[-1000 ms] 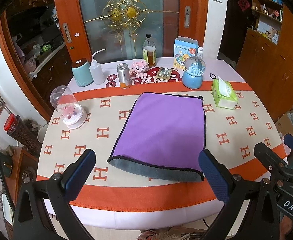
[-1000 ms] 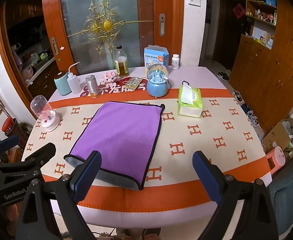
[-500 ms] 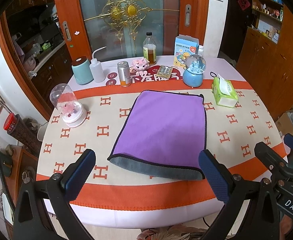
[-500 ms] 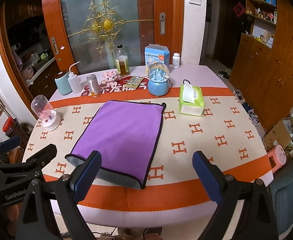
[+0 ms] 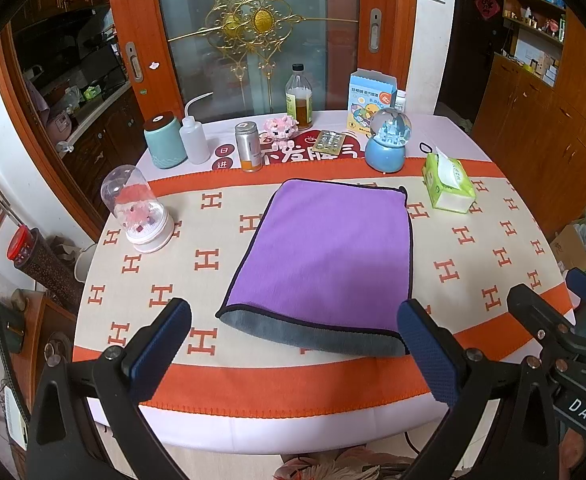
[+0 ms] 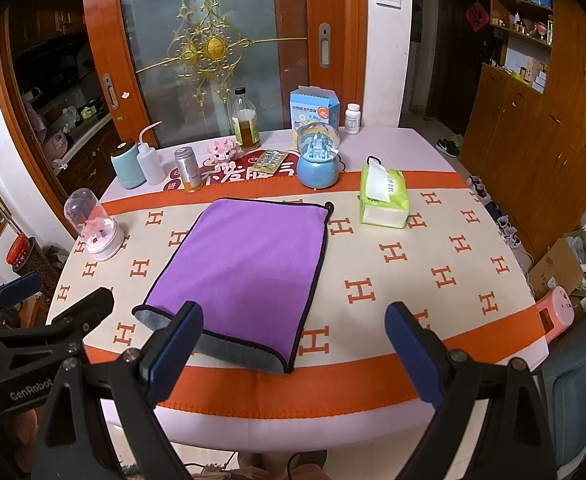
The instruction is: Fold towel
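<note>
A: The left tongs (image 5: 293, 344), how do they stand?

B: Spread wide, blue pads (image 5: 160, 348) apart at the bottom of the frame, gripping nothing and touching nothing. They hang over the near edge of the bench (image 5: 253, 428).

A: And the right tongs (image 6: 293, 344)?

B: Just as wide, empty as well, low in their own frame. The right tongs (image 5: 553, 320) also show at the lower right of the left view.

A: Where is the towel?

B: The purple towel (image 5: 329, 252) lies folded flat mid-frame on the H-patterned cloth (image 5: 209, 260), its grey underside peeking out along the near edge. In the right view the towel (image 6: 245, 268) sits left of centre, its near grey edge partly behind the left pad.

A: Anything one view shows alone?

B: The right view shows a white pill bottle (image 6: 352, 118) whole, upper centre, a pink object (image 6: 555, 312) off the bench at right, and the left tongs (image 6: 25, 320) at lower left. The left view shows a red-lidded jar (image 5: 41, 260) at far left. Both show the green tissue pack (image 5: 449, 186) and blue snow globe (image 5: 387, 140).
</note>
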